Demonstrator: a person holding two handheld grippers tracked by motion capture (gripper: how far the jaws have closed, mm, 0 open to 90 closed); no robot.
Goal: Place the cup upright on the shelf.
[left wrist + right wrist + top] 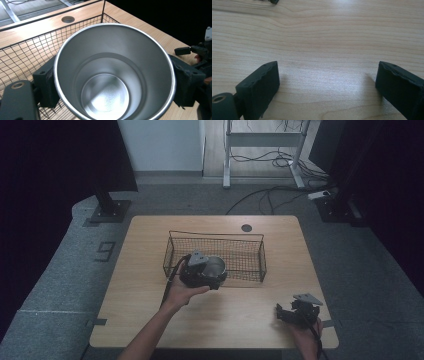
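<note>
Basket [250, 251]: wire mesh, stood mid-table, the landmark.
Cup [215, 266]: steel, upright, at basket's near-left corner, clamped between left gripper [204, 272] pads at the sides.
Right gripper [292, 312]: jaws wide apart, nothing held, well right of basket by table's near edge.
Table [235, 320]: pale wood, bare in front of basket.
Room: grey carpet, cables beyond.

The cup [113, 72] was brushed metal, its inner wall satin and its floor finely grained, with a brighter polished rim. The bench [324, 32] was pale wood, smooth with a soft sheen (the grain ran in long streaks). The basket [30, 47] was thin dark wire mesh. The fingers [260, 86] looked like matt black rubber, ragged along their edges.
</note>
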